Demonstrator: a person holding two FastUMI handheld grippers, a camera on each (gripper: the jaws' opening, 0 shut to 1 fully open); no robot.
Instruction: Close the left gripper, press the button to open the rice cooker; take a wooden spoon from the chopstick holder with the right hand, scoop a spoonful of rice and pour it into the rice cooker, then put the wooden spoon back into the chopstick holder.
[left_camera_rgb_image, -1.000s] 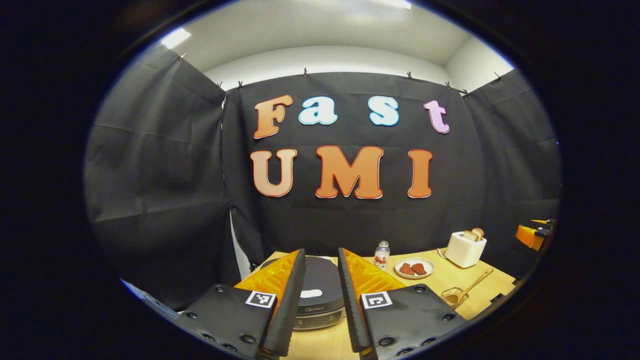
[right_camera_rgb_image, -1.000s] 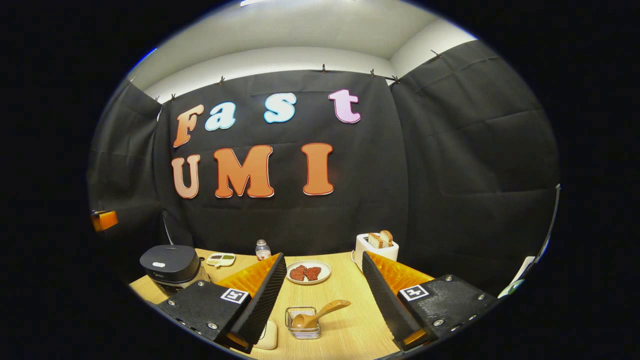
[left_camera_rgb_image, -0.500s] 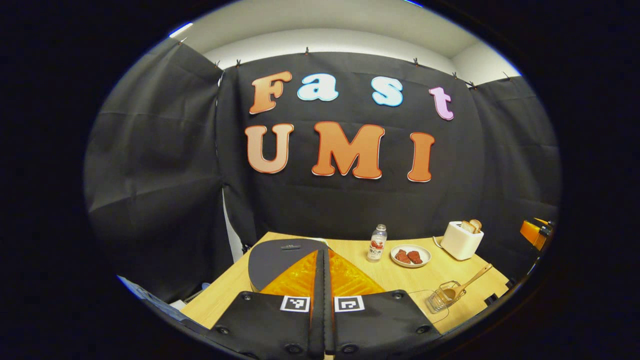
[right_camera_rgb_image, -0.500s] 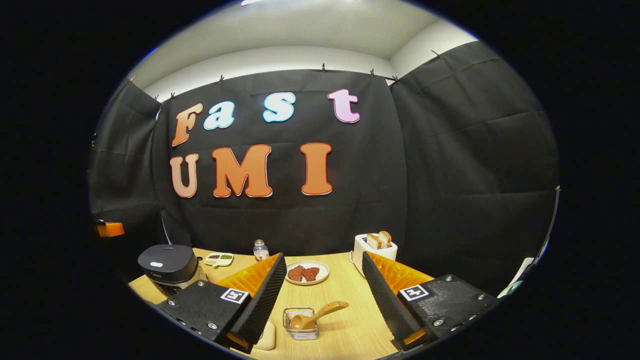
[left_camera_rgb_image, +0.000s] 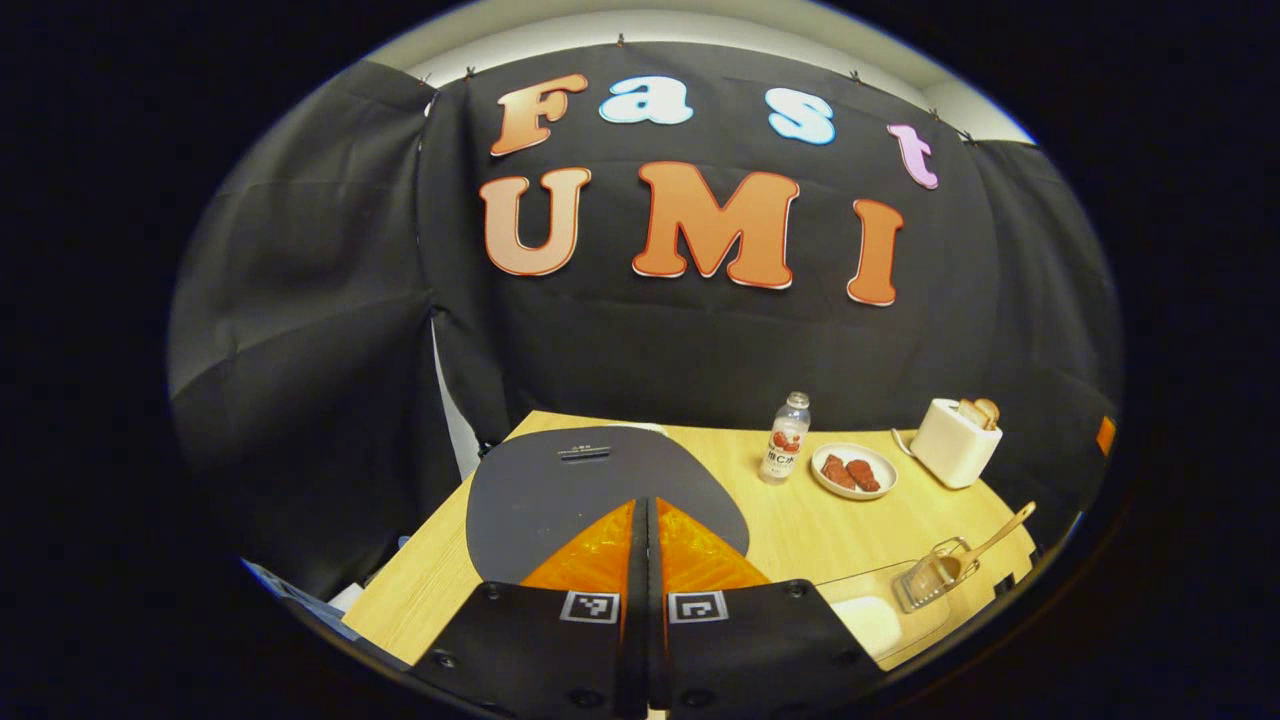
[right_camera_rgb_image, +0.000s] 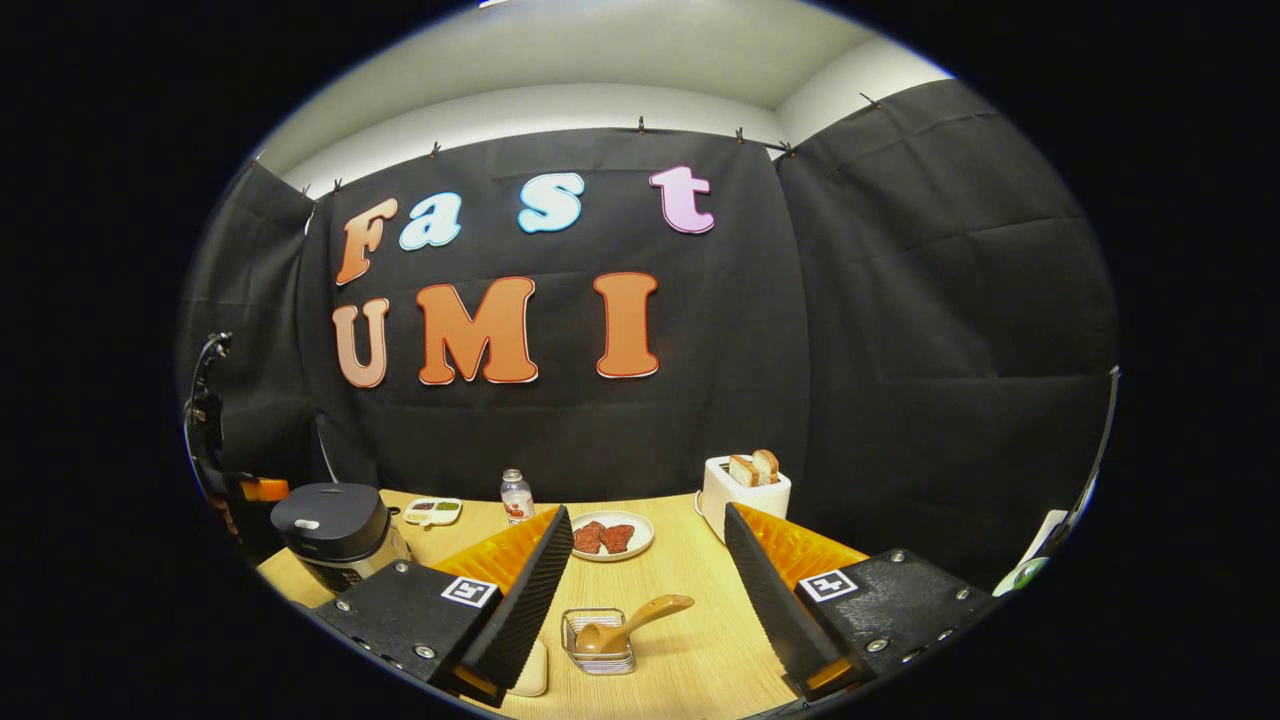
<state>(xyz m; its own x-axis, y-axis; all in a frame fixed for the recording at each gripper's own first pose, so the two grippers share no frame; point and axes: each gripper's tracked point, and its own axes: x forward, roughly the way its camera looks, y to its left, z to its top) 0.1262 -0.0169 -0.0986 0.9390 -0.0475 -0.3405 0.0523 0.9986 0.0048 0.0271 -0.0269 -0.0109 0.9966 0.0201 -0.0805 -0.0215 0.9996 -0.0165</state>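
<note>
The dark rice cooker (left_camera_rgb_image: 590, 480) with its lid down lies right under my left gripper (left_camera_rgb_image: 647, 502), whose orange fingers are shut together with nothing between them. In the right gripper view the rice cooker (right_camera_rgb_image: 335, 520) stands at the far left of the table. A wooden spoon (right_camera_rgb_image: 632, 623) leans in the wire chopstick holder (right_camera_rgb_image: 598, 645) just ahead of my right gripper (right_camera_rgb_image: 648, 512), which is open and holds nothing. The spoon (left_camera_rgb_image: 990, 538) and holder (left_camera_rgb_image: 930, 580) sit far right in the left gripper view. A clear container with white rice (left_camera_rgb_image: 868, 622) lies next to the holder.
On the wooden table (right_camera_rgb_image: 690, 600) stand a small bottle (right_camera_rgb_image: 516, 496), a plate of red meat (right_camera_rgb_image: 610, 535), a white toaster (right_camera_rgb_image: 745, 485) with bread and a small divided dish (right_camera_rgb_image: 432, 511). Black cloth walls close in the back and sides.
My left gripper went from open to shut and tilted down over the cooker lid. The right gripper stayed open and barely moved.
</note>
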